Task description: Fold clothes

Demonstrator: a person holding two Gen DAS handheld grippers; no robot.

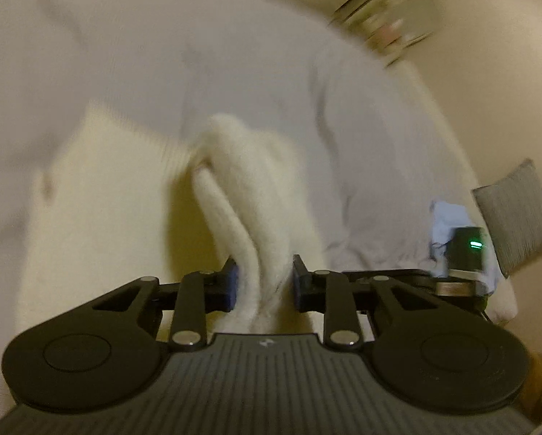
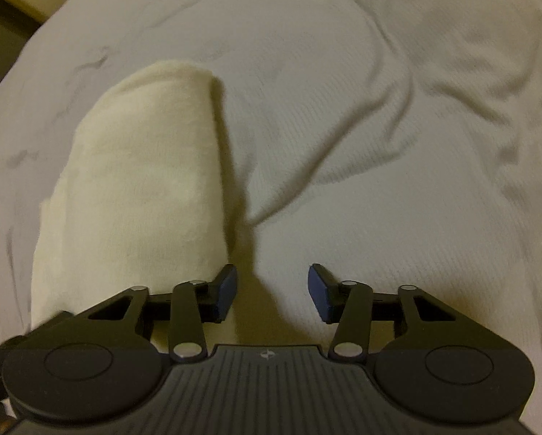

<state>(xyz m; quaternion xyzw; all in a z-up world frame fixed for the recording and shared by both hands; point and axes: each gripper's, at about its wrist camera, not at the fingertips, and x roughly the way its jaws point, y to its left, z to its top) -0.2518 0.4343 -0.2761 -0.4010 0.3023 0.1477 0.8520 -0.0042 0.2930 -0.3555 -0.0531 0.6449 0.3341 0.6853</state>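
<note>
Left wrist view. The left gripper [image 1: 265, 282] is closed on a raised fold of a cream knit garment [image 1: 245, 195]; both blue-padded fingers [image 1: 232, 286] press against the fabric, which fills the gap between them. The pinched fold rises from the jaws and runs forward as a rounded ridge, then spreads out flat to the left over a pale, wrinkled bedsheet [image 1: 162, 54]. The rest of the garment lies on the sheet to the left of and behind the ridge. At the right, near the edge of the bed, a crumpled light-blue cloth [image 1: 443, 217] lies on the sheet, partly covered by a black device with a green light [image 1: 468, 250]. A grey ribbed cushion [image 1: 517, 214] sits just beyond it. At the upper right, past the bed, a blurred object stands on the floor; its kind cannot be told.

Right wrist view. The right gripper [image 2: 272, 288] is open: its two blue-padded fingers [image 2: 321, 290] stand well apart with only sheet visible between them, and they hold nothing. The left finger lies just beside the near right edge of the cream knit garment [image 2: 140, 181]; whether it touches the fabric cannot be told. Here the garment appears as a smooth, folded oblong stretching away from the gripper, on the left half of the bedsheet [image 2: 397, 127]. To the right, the sheet shows several long creases.
</note>
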